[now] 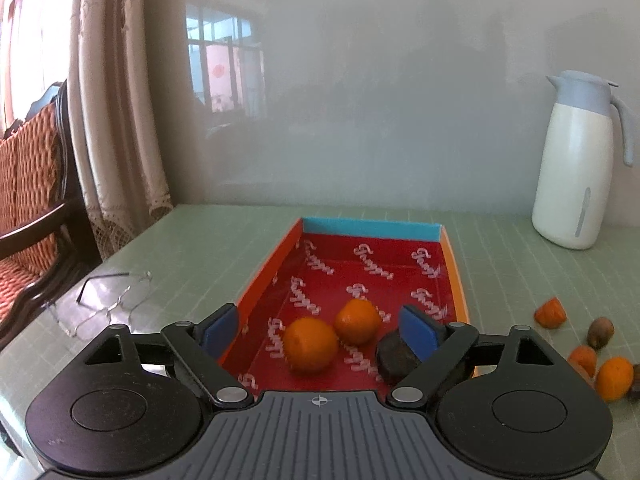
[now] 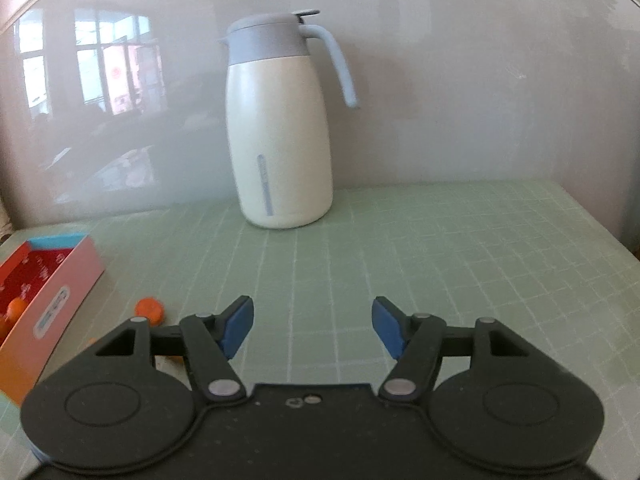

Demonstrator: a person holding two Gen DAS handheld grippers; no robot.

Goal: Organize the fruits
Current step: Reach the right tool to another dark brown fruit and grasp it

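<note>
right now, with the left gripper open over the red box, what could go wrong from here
1. The dark round fruit lies right by the open left gripper's blue right finger; pulling back could knock it.
2. The wire-framed glasses lie on the green mat near the red-lined box; a wide swing could catch them.
3. Round orange fruits outside the box may roll if nudged.

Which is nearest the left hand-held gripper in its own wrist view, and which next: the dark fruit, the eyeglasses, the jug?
1. Dark fruit: in the red box, right beside the left hand-held gripper's right finger.
2. Eyeglasses: on the mat, off to the left.
3. Jug: far right, by the wall.
</note>
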